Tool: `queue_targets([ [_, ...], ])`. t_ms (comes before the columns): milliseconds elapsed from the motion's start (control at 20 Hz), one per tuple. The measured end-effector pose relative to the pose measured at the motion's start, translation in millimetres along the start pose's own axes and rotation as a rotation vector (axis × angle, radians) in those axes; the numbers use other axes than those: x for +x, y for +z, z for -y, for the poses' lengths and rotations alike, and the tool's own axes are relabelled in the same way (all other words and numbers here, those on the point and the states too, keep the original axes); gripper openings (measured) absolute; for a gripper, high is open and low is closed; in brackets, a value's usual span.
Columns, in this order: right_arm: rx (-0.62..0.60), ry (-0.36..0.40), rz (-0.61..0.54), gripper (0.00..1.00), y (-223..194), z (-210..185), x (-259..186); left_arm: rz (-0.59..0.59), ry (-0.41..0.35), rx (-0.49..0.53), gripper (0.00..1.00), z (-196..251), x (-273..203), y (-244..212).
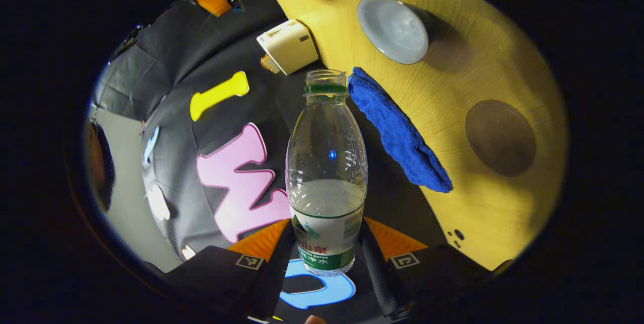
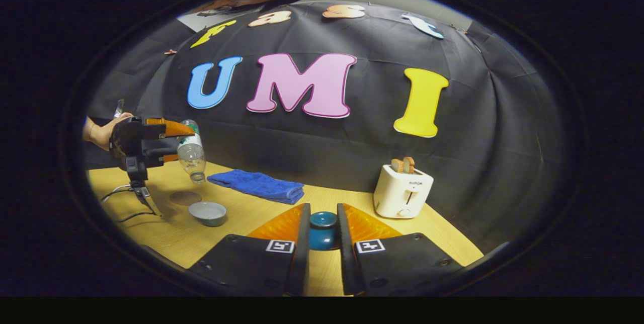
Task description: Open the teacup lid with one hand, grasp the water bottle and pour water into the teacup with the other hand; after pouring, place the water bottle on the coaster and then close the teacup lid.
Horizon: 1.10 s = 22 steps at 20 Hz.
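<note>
1. Left gripper view: the left gripper (image 1: pixel 326 243) has both fingers pressed on the labelled lower part of the water bottle (image 1: pixel 326 173), a clear plastic one with no cap, a green ring at its neck and water filling roughly the lower third.
2. From that same view the bottle's mouth points toward the edge of the wooden table (image 1: pixel 483 37), with the grey teacup (image 1: pixel 393 29) open-topped beyond it, the round brown coaster (image 1: pixel 500 138) well apart from the cup, and a folded blue cloth (image 1: pixel 397 135) lying along the table edge.
3. Right gripper view shows the scene from farther off: a hand (image 2: pixel 103 132) carries the left gripper above the table, the bottle tilted mouth-down over the coaster and just beside the teacup, not touching either.
4. Right gripper view also shows the right gripper (image 2: pixel 323 233) closed narrow on the dark teal teacup lid (image 2: pixel 323 229), held clear of the cup.
5. A white toaster (image 2: pixel 402 190) with toast in its slots stands near the table's back edge.
</note>
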State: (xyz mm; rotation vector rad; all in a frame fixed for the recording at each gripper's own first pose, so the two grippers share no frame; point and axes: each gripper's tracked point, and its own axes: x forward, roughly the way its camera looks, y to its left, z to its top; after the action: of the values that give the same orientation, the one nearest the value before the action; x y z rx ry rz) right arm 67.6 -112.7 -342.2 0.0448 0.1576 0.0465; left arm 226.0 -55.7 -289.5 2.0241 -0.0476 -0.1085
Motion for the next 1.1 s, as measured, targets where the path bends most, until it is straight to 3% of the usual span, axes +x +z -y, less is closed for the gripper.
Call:
queue_targets([
  [150,-0.01,-0.004,-0.004,0.25,-1.3,-3.9,2.9,-0.029,-0.063,-0.222,0.76,6.3,-5.2,-3.9],
  [250,-0.009,-0.007,-0.004,0.25,-0.6,-7.6,4.0,-0.046,-0.133,-0.441,0.76,11.8,-8.7,-0.8],
  [300,-0.006,-0.008,-0.003,0.34,0.5,-9.4,4.3,-0.049,-0.146,-0.537,0.75,12.8,-10.7,1.4],
  [350,-0.005,-0.009,-0.003,0.25,0.1,-11.9,6.5,-0.052,-0.149,-0.649,0.76,11.6,-15.2,3.3],
  [400,-0.005,-0.007,-0.007,0.3,0.1,-15.0,7.3,-0.052,-0.149,-0.742,0.76,10.0,-18.1,3.4],
  [450,-0.007,-0.005,-0.007,0.25,0.6,-18.5,8.8,-0.051,-0.15,-0.856,0.76,4.7,-20.2,2.1],
  [550,-0.013,0.002,-0.004,0.34,3.6,-25.1,10.5,-0.058,-0.151,-1.094,0.76,0.8,-22.5,-3.9],
  [600,-0.014,0.006,-0.003,0.25,4.6,-28.7,11.5,-0.062,-0.149,-1.208,0.76,-0.2,-25.8,-7.0],
  [750,-0.018,0.015,-0.004,0.25,4.3,-38.4,13.1,-0.057,-0.177,-1.55,0.76,0.1,-21.8,-7.5],
  [800,-0.015,0.019,-0.004,0.29,4.9,-41.0,14.6,-0.052,-0.198,-1.664,0.76,1.5,-20.4,-3.6],
  [850,-0.013,0.023,-0.004,0.25,5.5,-44.9,16.9,-0.051,-0.215,-1.764,0.76,4.8,-23.4,-3.0],
  [950,-0.01,0.032,-0.003,0.34,6.3,-51.1,19.6,-0.066,-0.231,-1.917,0.76,16.2,-24.5,3.7],
  [1000,-0.009,0.037,-0.002,0.29,6.6,-53.6,21.1,-0.072,-0.242,-1.975,0.76,20.9,-25.6,9.5],
  [1100,-0.008,0.047,-0.005,0.29,4.9,-58.8,25.0,-0.084,-0.266,-2.071,0.76,32.2,-26.5,19.1],
])
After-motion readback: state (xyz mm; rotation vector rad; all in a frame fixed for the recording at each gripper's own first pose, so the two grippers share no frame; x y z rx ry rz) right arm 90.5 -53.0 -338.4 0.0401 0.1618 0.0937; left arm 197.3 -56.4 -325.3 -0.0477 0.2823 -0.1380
